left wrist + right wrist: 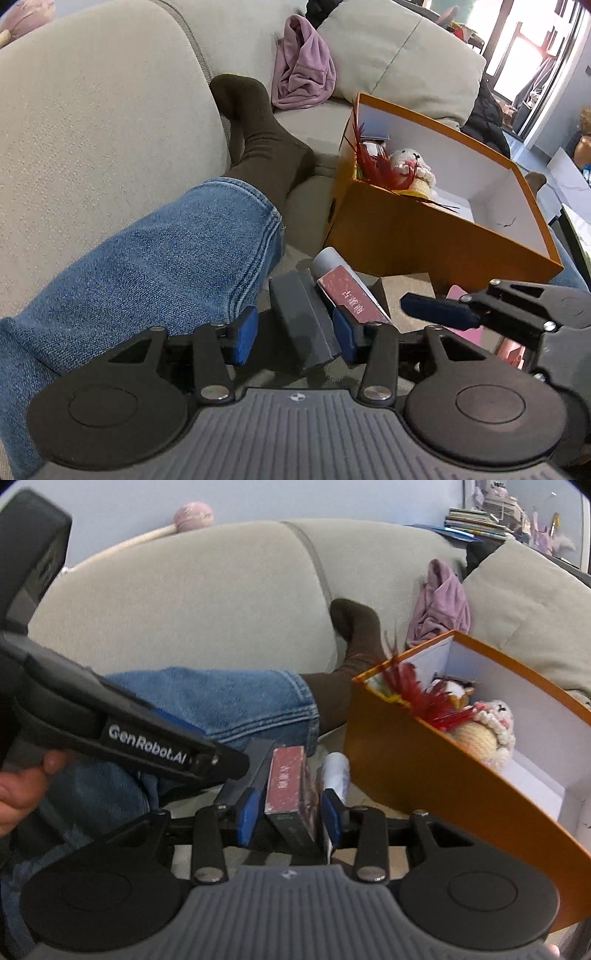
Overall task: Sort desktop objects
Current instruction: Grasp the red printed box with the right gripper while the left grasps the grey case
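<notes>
Two claws sit just beside the orange box (pixel 424 775), the left claw (pixel 295 332) spread around a grey block (pixel 303 317) and the right claw (pixel 290 812) spread around a red box (pixel 286 790), likely to drop both in.

Left gripper (pixel 295 332) straddles grey block (pixel 301 317); red box (pixel 349 295) just right of it, tube (pixel 328 260) ahead. Open box (pixel 424 236) ahead-right, knitted toy (pixel 410 162) inside. Leg (pixel 147 266) left.
</notes>
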The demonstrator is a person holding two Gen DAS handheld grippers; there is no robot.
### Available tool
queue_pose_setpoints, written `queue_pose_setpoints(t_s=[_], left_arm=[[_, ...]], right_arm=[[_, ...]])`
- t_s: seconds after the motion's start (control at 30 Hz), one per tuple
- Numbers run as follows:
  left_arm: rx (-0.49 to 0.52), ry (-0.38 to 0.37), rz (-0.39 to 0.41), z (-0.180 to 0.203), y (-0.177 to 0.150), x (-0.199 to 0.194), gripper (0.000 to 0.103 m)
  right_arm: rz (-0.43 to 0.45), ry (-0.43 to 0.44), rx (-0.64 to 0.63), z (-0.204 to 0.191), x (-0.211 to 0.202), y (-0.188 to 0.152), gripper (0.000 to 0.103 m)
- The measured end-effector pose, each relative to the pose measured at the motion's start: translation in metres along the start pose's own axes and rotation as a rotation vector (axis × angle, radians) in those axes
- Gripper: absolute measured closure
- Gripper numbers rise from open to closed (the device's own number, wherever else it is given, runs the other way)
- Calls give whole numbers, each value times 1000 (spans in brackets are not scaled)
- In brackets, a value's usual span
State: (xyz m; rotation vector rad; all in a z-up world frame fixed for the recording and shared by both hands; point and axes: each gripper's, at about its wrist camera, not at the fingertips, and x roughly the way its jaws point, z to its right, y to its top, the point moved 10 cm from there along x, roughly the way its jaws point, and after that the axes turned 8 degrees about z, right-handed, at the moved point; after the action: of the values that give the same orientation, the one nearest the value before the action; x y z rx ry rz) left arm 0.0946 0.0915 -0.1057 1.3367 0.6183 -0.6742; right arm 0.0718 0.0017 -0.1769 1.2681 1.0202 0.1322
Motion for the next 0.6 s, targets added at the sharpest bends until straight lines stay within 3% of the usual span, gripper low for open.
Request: queue_pose_setpoints(t_s=[0.23, 0.3, 0.6], left_arm=[[-6, -10, 2, 2, -1, -1, 50], [-13, -21, -3, 3, -2, 0, 50], [-23, -36, -37, 11, -10, 13, 50]], right_arm=[[-12, -15, -40, -8, 14, -5, 64], [-27, -31, -40, -7, 18, -9, 73], [-66, -26, 81, 3, -10, -22, 78]])
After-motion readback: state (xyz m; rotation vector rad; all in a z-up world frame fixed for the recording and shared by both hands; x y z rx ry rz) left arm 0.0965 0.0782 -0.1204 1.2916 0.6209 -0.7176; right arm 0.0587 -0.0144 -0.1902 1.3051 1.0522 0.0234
